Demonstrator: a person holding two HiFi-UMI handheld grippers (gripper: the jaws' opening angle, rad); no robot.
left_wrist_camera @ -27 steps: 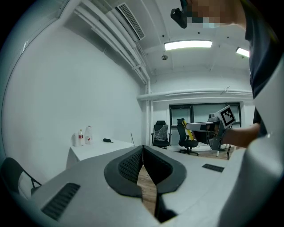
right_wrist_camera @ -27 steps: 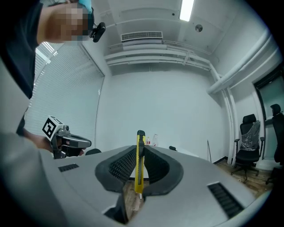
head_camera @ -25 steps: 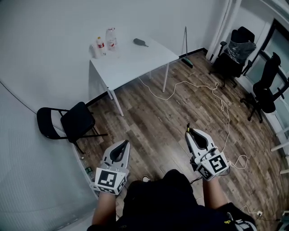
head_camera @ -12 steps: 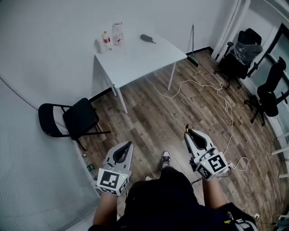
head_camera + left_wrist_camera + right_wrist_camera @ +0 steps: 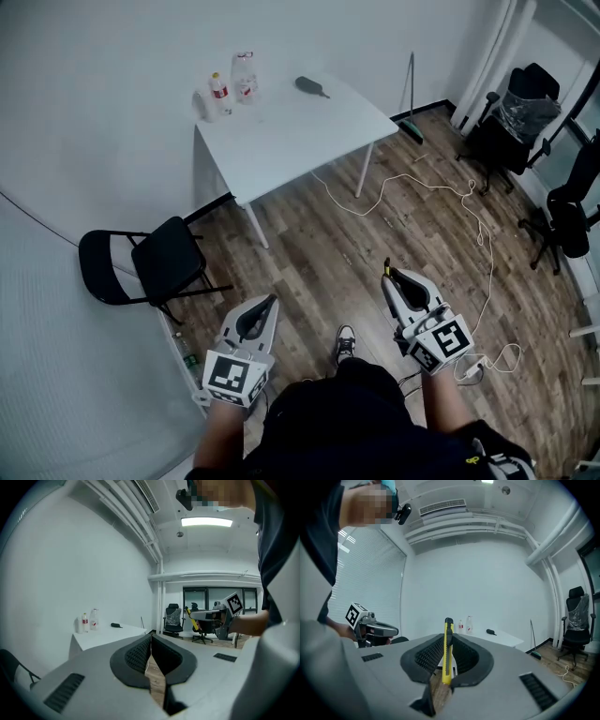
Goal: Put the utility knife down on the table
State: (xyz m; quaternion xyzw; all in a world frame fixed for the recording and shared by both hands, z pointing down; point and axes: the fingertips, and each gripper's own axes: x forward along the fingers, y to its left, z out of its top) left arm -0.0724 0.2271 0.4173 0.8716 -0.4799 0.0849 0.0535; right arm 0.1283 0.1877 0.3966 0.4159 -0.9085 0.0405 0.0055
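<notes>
1. Underfoot, a wood plank floor (image 5: 319, 253) takes up most of the head view, and the person stands on it looking steeply down.
2. Over by the wall there's a white table (image 5: 291, 131), well apart from both grippers.
3. A black folding chair (image 5: 164, 262) sits left of the table, close to the wall. A couple of black office chairs (image 5: 511, 122) are grouped at the far right.
4. A long white cable (image 5: 469, 216) snakes across the floor from under the table toward the right side.
5. The left gripper (image 5: 151, 637) is held low in front of the person. Its jaws are pressed together at the tips with nothing between them.
6. The right gripper (image 5: 447, 637) is held at about the same height, pointing toward the table, and its jaws are pinching the knife.
7. A few clear bottles (image 5: 230, 89) stand at the table's back corner, with a small dark object (image 5: 311, 87) lying near them. Can't tell what that one is.
8. The utility knife (image 5: 448, 651) is yellow. It's clamped edge-on between the right gripper's pads, and its dark end pokes out past the tips. It's up in the air, nowhere near the table.
</notes>
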